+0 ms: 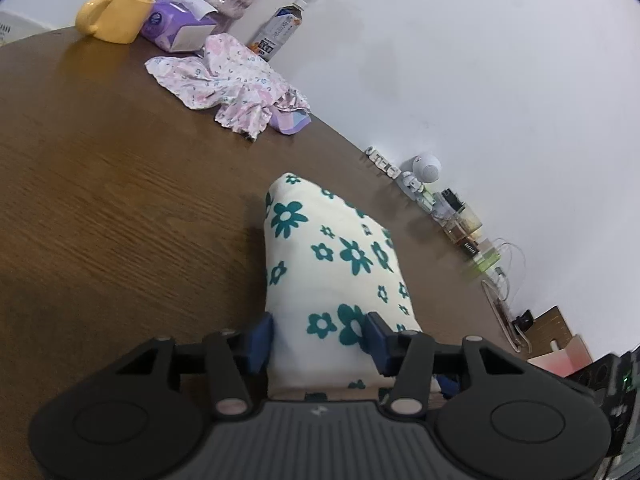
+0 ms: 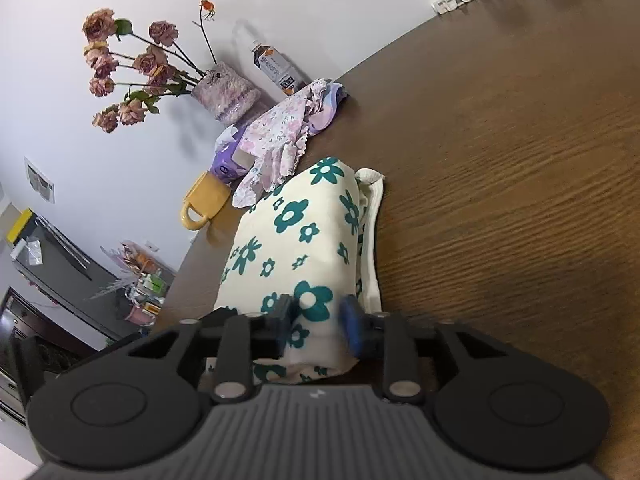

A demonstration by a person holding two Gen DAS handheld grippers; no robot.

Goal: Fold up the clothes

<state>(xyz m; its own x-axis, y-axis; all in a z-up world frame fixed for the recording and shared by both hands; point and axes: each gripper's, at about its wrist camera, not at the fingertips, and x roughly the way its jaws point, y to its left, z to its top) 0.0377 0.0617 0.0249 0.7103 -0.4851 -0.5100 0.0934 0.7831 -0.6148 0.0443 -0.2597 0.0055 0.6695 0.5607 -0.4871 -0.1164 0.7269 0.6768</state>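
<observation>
Brown wood table point(image 1: 100, 168), white wall behind. Folded flower-print cloth point(image 1: 336, 256) lies mid-table, near end between both tongs. Left gripper point(image 1: 320, 340) and right gripper point(image 2: 316, 320) each pinch that near edge. Cloth looks soft, light, floppy, layers prob slide; best held at edge corners.

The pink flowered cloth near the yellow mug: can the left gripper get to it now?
Probably not right away. The left gripper has the folded cream cloth with green flowers between its jaws, so it is occupied. The bare table up to the pink flowered cloth looks free otherwise.
</observation>
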